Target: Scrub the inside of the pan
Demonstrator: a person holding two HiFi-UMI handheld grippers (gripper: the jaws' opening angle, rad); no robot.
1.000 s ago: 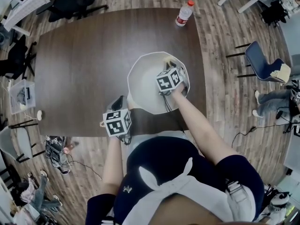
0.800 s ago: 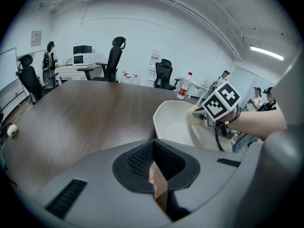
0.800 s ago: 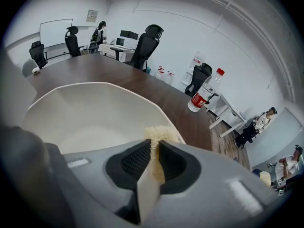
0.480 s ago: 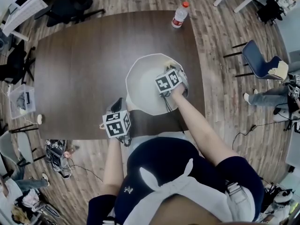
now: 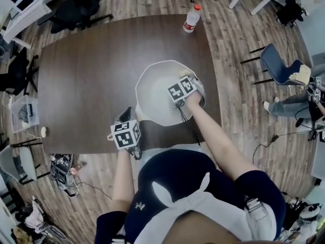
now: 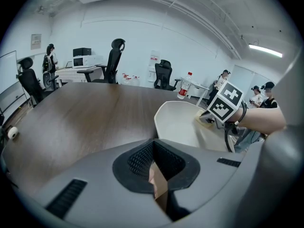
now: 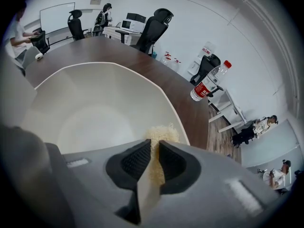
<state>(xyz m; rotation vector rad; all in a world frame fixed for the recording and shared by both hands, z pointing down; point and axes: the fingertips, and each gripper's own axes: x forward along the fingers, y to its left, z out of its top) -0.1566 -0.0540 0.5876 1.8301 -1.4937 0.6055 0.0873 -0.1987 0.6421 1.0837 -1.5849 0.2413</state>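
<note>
From the head view, pan (image 5: 155, 93) sits at the table's (image 5: 86, 75) near edge, right in front of you. Left gripper view: your left gripper (image 6: 154, 167) is clamped on the handle (image 6: 160, 188), likely to stop the pan sliding. Right gripper view: right gripper (image 7: 154, 151) pinches the scrubber (image 7: 161, 133), angled down onto the inner wall by the rim, so you're working the side, not the base.

Open tabletop (image 5: 81, 75) stretches left of the pan (image 5: 152, 90); only a bottle (image 5: 191, 18) stands at the far right corner.
</note>
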